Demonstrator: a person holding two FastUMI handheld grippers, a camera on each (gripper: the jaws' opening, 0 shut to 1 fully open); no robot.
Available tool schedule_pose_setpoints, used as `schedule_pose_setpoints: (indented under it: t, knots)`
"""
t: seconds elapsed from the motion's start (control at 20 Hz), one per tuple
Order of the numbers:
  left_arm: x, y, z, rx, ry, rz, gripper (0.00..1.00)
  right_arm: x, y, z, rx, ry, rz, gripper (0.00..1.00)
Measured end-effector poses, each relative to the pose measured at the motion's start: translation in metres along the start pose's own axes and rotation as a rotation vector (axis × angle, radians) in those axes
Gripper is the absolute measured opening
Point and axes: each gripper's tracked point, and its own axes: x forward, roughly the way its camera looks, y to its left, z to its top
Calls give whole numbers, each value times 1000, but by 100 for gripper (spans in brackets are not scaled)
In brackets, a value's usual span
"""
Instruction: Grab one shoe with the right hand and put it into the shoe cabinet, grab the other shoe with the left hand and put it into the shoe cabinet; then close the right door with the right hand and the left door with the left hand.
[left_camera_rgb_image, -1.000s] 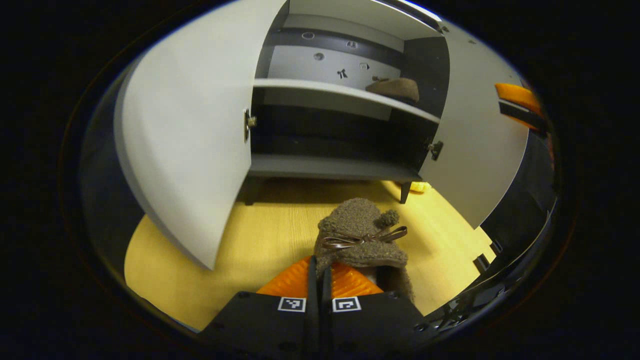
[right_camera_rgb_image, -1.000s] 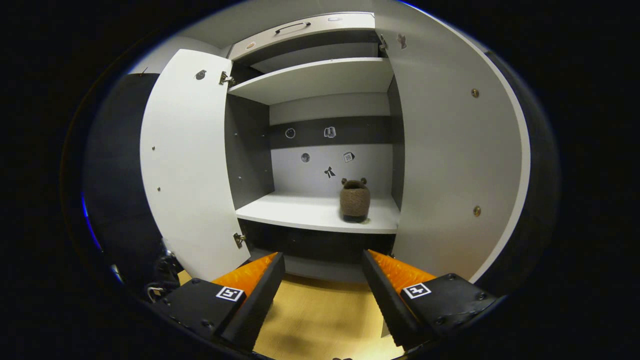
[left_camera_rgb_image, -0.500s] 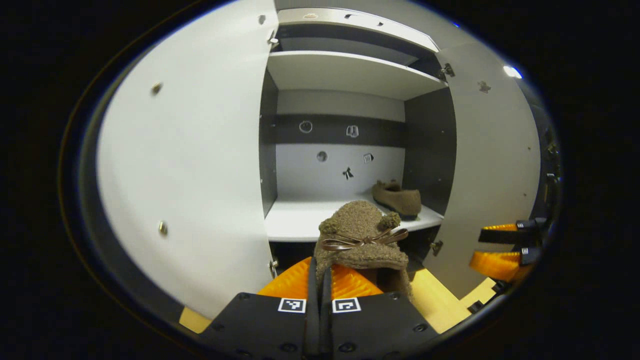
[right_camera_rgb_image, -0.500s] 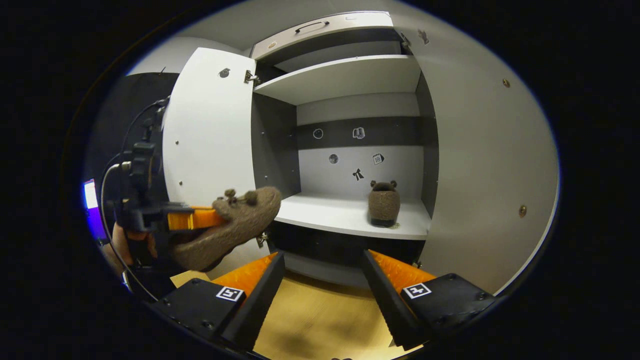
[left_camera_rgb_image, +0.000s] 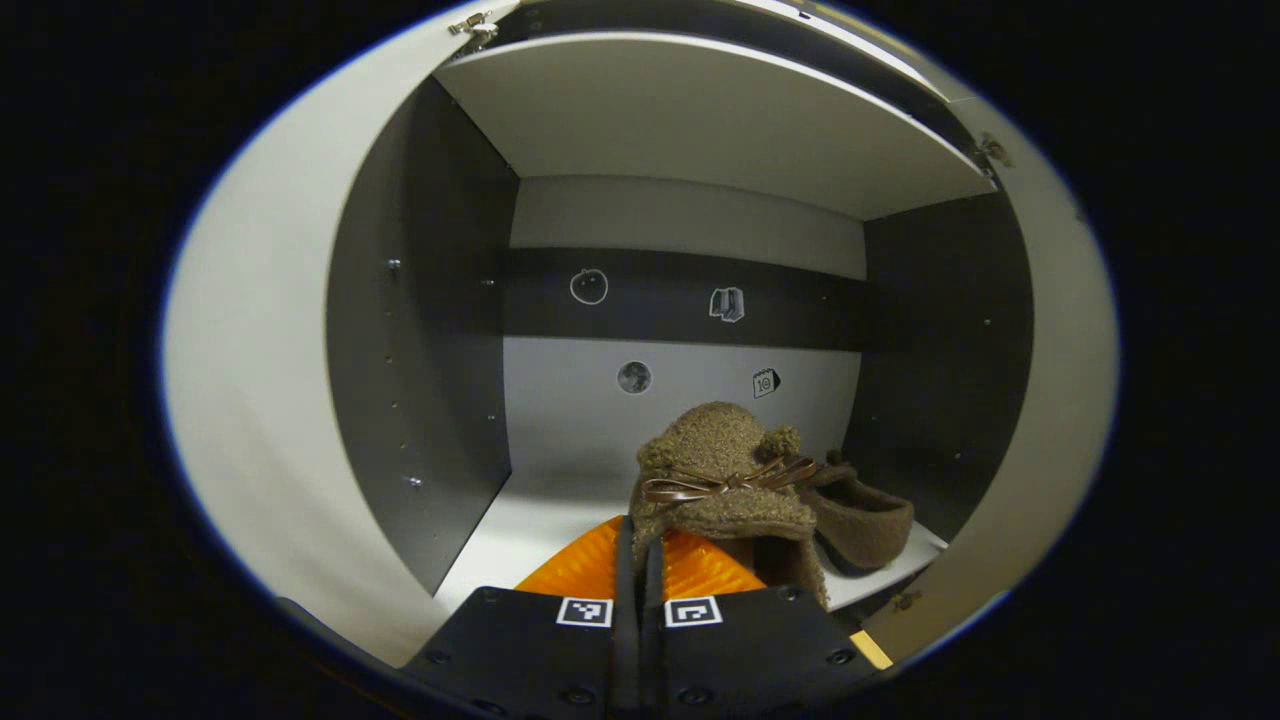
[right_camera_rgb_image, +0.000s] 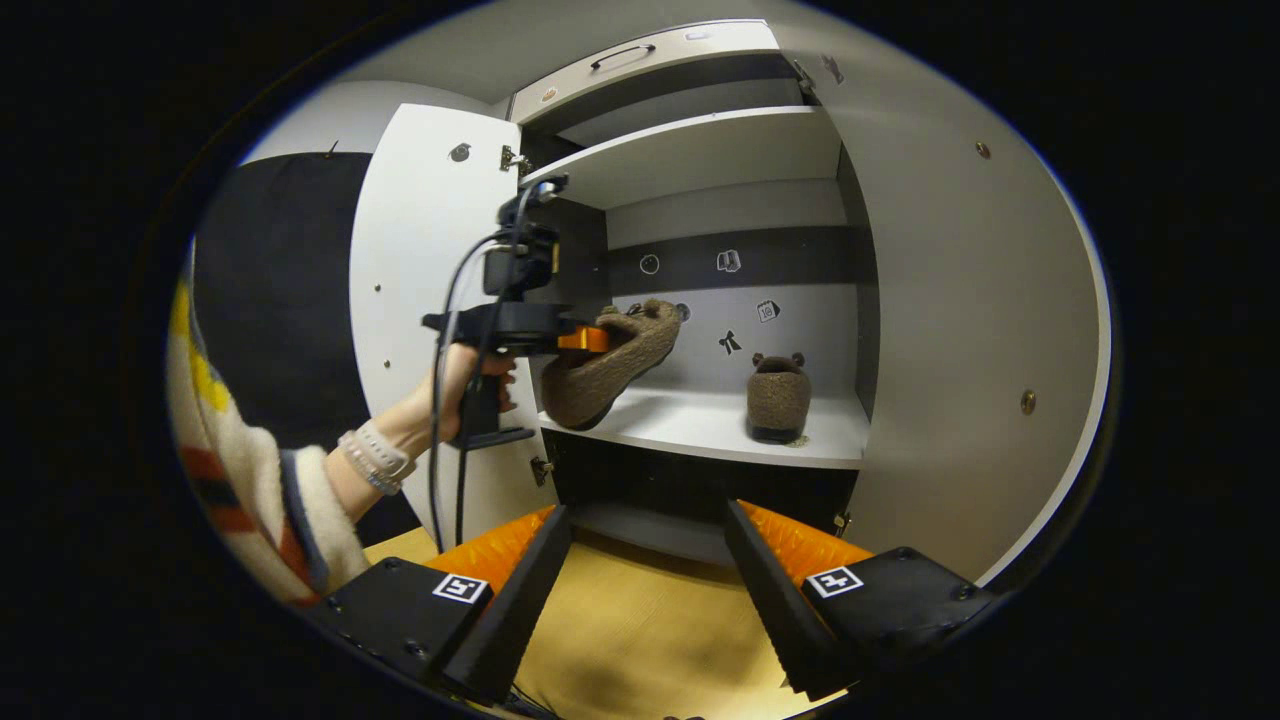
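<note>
My left gripper (left_camera_rgb_image: 640, 548) is shut on the upper edge of a brown fuzzy shoe (left_camera_rgb_image: 722, 470) with a bow, holding it inside the cabinet opening just above the middle shelf (left_camera_rgb_image: 505, 530). The right gripper view has that same held shoe (right_camera_rgb_image: 612, 358) hanging over the shelf's (right_camera_rgb_image: 700, 428) left end, with the left gripper (right_camera_rgb_image: 585, 340) in a person's hand (right_camera_rgb_image: 470, 385). The other brown shoe (left_camera_rgb_image: 868, 515) (right_camera_rgb_image: 777, 396) rests on the shelf's right side. My right gripper (right_camera_rgb_image: 648, 530) is open and empty, back from the cabinet over the floor.
Both cabinet doors stand open: the left door (right_camera_rgb_image: 420, 290) and the right door (right_camera_rgb_image: 960, 300). An upper shelf (right_camera_rgb_image: 690, 155) roofs the compartment. A drawer with a handle (right_camera_rgb_image: 620, 55) sits on top. The wooden floor (right_camera_rgb_image: 640, 630) lies below. A striped sleeve (right_camera_rgb_image: 250, 480) is at the left.
My left gripper has carried the shoe up from near the floor, forward and into the cabinet opening, now over the middle shelf. My right gripper has stayed open, nearly still.
</note>
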Motion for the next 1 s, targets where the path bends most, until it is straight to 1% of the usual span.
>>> schedule_pose_setpoints:
  t: [0.05,0.1,0.2,0.25,0.4,0.5,0.6,0.65,0.75,0.8,0.85,0.9,1.0]
  knots:
    - [18,1,-2,-5,22,12,6,0,0,0,1,4,11,99]
    - [35,1,-5,-15,47,16,5,0,0,2,-1,2,20,100]
    - [62,1,-14,-32,95,19,5,0,3,9,-13,-15,39,100]
    - [73,2,-19,-24,116,31,5,-1,2,12,-20,-21,43,100]
    - [92,12,-33,41,171,88,5,-1,0,18,-23,-33,47,99]
    - [96,11,-38,46,190,85,6,-1,-5,20,-16,-39,40,100]
    - [100,6,-38,27,188,54,10,0,-10,20,-11,-39,31,100]
    - [101,6,-37,30,187,51,18,1,-13,19,-7,-37,28,99]
    - [100,11,-35,66,187,70,31,2,-14,21,-3,-40,25,100]
    - [98,10,-32,73,176,68,32,2,-14,22,-4,-42,25,100]
    - [96,10,-29,76,170,66,43,2,-13,23,-4,-45,29,100]
    - [92,12,-29,82,168,68,49,2,-11,24,-2,-49,35,100]
    - [80,16,-26,99,147,69,76,3,-9,28,-5,-60,37,99]
